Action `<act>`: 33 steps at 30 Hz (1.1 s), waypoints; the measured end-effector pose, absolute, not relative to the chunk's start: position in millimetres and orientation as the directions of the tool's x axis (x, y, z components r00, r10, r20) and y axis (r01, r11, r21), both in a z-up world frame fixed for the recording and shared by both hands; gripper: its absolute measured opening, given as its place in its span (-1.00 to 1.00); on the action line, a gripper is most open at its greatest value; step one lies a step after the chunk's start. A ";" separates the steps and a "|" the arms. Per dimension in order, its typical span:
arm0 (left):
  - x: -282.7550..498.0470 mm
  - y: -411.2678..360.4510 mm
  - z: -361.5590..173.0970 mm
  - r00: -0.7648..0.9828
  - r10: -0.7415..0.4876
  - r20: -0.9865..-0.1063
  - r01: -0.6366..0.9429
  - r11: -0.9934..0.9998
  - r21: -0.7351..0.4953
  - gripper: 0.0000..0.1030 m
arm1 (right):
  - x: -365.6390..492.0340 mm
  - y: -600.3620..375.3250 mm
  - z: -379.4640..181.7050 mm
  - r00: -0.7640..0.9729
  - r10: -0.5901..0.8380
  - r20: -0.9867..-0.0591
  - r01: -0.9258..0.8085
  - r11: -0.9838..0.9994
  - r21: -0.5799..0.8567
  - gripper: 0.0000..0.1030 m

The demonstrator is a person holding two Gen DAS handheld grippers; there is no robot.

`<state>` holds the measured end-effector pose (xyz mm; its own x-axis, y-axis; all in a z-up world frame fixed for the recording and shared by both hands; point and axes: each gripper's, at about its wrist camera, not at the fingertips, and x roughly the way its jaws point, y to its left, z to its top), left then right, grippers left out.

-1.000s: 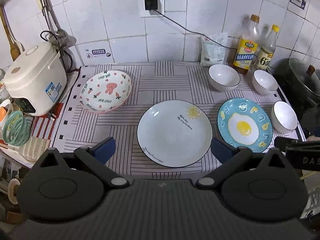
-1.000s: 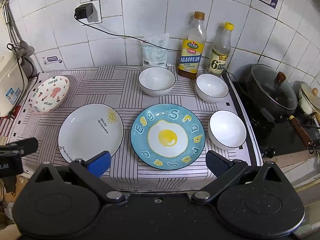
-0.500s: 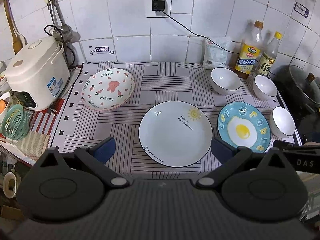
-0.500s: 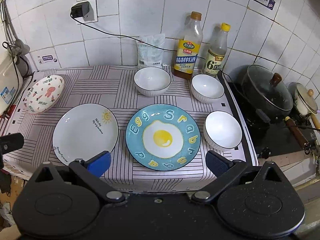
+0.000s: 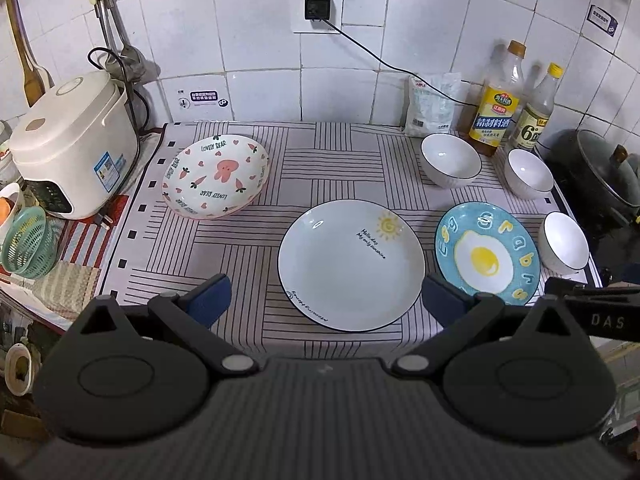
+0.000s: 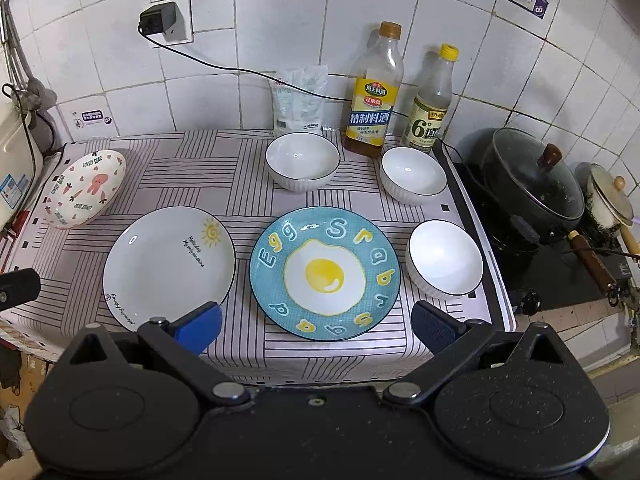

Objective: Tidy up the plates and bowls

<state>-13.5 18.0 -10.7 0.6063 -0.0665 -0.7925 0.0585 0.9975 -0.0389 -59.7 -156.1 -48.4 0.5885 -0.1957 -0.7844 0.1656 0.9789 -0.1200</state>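
Ahead of the left gripper point(image 5: 324, 300), on the striped cloth point(image 5: 248, 256), lies the white sun plate point(image 5: 351, 265), its near rim between the 2 blue fingertips. Further off and to that gripper's left sits the pink rabbit plate point(image 5: 216, 176), one edge raised so it tilts. To the right of the sun plate is the blue egg plate point(image 5: 486, 252), just beside it but apart.

Seen from the right gripper point(image 6: 316, 326), the egg plate point(image 6: 325, 273) lies straight ahead, the sun plate point(image 6: 168, 264) to its left. 3 white bowls stand upright and hold nothing: the near bowl point(image 6: 444, 258) right of the egg plate, the middle bowl point(image 6: 303, 160) beyond it, the far-right bowl point(image 6: 414, 174) close to the cloth's right edge. Behind them stand 2 bottles, the cooking wine bottle point(image 6: 372, 96) with a low layer of brown liquid and the vinegar bottle point(image 6: 432, 104), plus a white packet point(image 6: 298, 100). A lidded black pot point(image 6: 532, 180) sits to the right.

Both grippers hover short of the cloth's near edge, level, fingers spread wide, gripping nothing. The right gripper's black body shows at the right edge of the left view.
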 end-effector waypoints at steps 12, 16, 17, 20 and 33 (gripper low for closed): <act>-4.6 26.8 -12.1 0.621 -0.099 -0.778 0.083 0.995 -0.060 0.96 | -65.8 -155.0 -44.3 0.671 -0.149 -0.727 0.115 0.989 -0.096 0.98; 16.6 37.3 -27.9 0.610 -0.118 -0.784 0.103 0.992 -0.069 0.96 | -69.5 -161.6 -52.0 0.789 -0.025 -0.614 0.018 1.000 -0.017 0.98; 22.5 41.3 -34.9 0.604 -0.132 -0.786 0.113 0.990 -0.079 0.96 | -68.5 -164.7 -55.7 0.807 0.021 -0.591 -0.013 1.000 0.017 0.98; 39.0 47.5 -59.9 0.589 -0.132 -0.797 0.134 0.989 -0.065 0.96 | -56.7 -171.6 -78.1 0.816 0.131 -0.563 -0.074 0.990 0.123 0.98; 91.7 61.7 -170.1 0.458 -0.108 -0.882 0.122 0.991 -0.058 0.60 | -1.0 -145.8 -209.1 0.649 0.358 -0.672 -0.095 0.914 0.395 0.21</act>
